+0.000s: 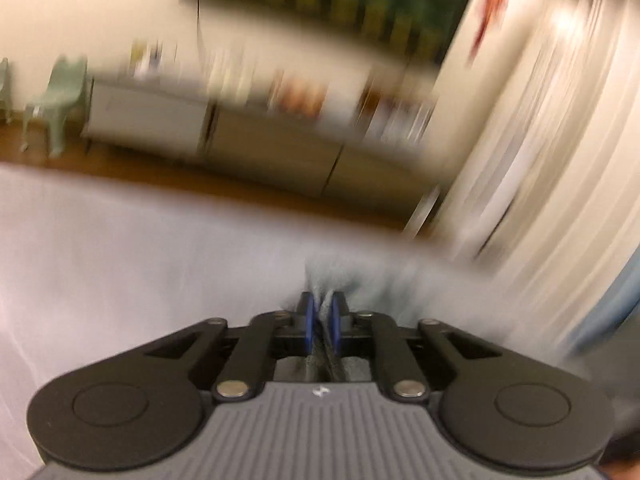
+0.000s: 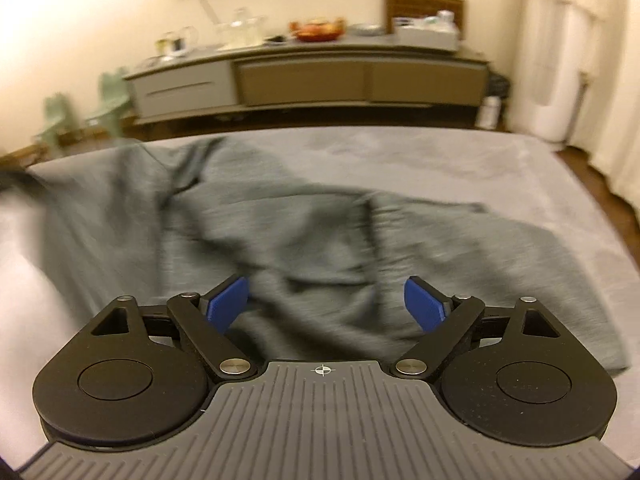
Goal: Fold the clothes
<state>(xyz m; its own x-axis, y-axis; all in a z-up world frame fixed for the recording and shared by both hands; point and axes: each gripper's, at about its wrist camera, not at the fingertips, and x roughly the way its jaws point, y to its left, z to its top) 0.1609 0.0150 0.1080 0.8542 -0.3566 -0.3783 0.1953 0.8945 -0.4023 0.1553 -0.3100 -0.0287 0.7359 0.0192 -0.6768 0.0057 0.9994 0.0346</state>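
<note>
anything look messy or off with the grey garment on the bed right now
Yes. The grey garment lies rumpled on the bed sheet, with diagonal creases and an overlapping flap, not flat for folding. The left claw is shut on a bunched pinch of it; the right claw hovers open above it. Nothing looks damaged.

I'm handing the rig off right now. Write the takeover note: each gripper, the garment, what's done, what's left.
Left gripper: shut on a pinch of the grey garment; its view is motion-blurred.
Right gripper: open, over the garment, holding nothing.
Garment: spread rumpled and creased across the light sheet of the bed.
Done: one grasp made; no neat fold visible.
Left: probably grasp with the right, flatten, then fold.
</note>
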